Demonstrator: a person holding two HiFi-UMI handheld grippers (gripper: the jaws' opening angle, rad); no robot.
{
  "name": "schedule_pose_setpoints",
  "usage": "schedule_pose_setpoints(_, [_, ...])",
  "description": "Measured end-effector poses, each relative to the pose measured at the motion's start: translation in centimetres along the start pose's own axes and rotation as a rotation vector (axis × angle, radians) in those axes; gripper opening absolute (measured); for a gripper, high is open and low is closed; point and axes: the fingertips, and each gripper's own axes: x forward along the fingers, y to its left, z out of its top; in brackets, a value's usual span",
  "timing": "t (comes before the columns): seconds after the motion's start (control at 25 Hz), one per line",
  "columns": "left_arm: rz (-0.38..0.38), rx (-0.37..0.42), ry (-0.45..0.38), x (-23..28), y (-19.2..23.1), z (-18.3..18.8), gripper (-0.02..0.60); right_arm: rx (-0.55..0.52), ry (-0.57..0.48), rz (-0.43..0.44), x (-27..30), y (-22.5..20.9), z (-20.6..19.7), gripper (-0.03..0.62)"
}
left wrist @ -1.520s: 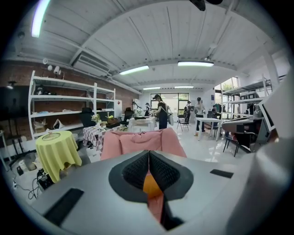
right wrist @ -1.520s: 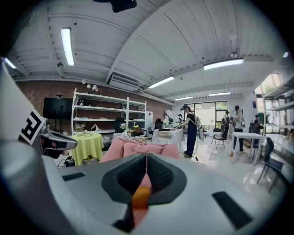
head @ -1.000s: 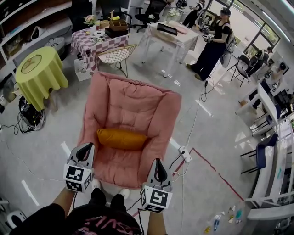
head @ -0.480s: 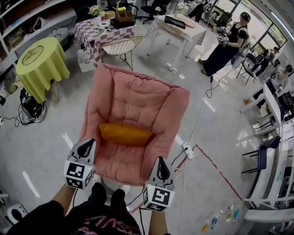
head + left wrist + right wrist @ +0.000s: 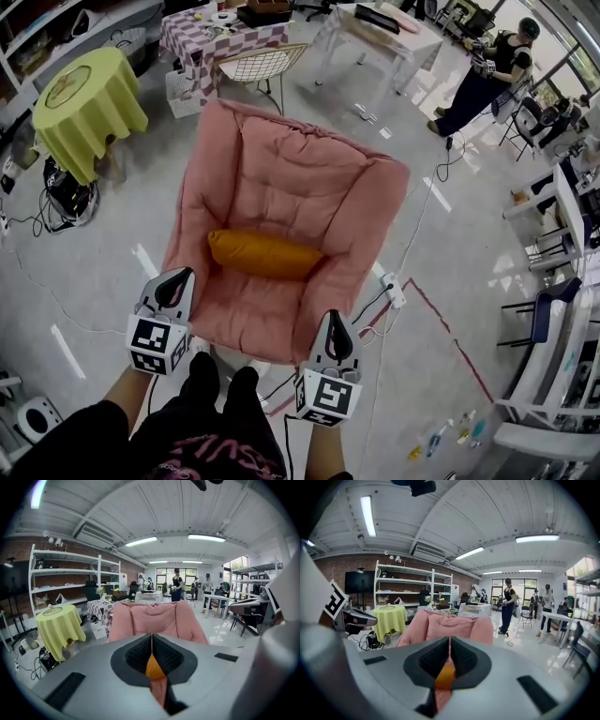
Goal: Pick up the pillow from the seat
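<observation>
An orange pillow point(image 5: 265, 255) lies across the seat of a pink cushioned chair point(image 5: 291, 178). My left gripper point(image 5: 177, 277) is held shut, with nothing in it, at the seat's front left corner, short of the pillow. My right gripper point(image 5: 334, 317) is also shut and bare, off the seat's front right corner. In the left gripper view the shut left gripper point(image 5: 151, 637) points at the chair point(image 5: 154, 618), with a strip of pillow point(image 5: 154, 667) showing below the pads. The right gripper view shows the right gripper point(image 5: 449, 641), the chair point(image 5: 445, 625) and the pillow point(image 5: 445, 677) the same way.
A round table with a yellow cloth point(image 5: 84, 94) stands at the far left, above a tangle of cables. A wire chair point(image 5: 258, 66) and a white table point(image 5: 384, 37) stand behind the pink chair. A person point(image 5: 487, 75) stands at the far right. A power strip point(image 5: 394, 291) lies right of the chair.
The chair and pillow have grown larger and nearer in the head view. Both grippers stay shut, at the seat's front corners.
</observation>
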Motion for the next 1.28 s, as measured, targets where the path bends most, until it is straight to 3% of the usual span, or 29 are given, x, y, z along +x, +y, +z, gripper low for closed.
schedule_pose_setpoints(0.76, [0.019, -0.021, 0.090, 4.1, 1.4, -5.1, 0.009, 0.023, 0.078, 0.005, 4.7, -0.2, -4.8, 0.020])
schedule_pose_setpoints(1.28, [0.016, -0.010, 0.160, 7.7, 1.3, -10.3, 0.009, 0.036, 0.144, 0.011, 7.8, -0.1, -10.2, 0.021])
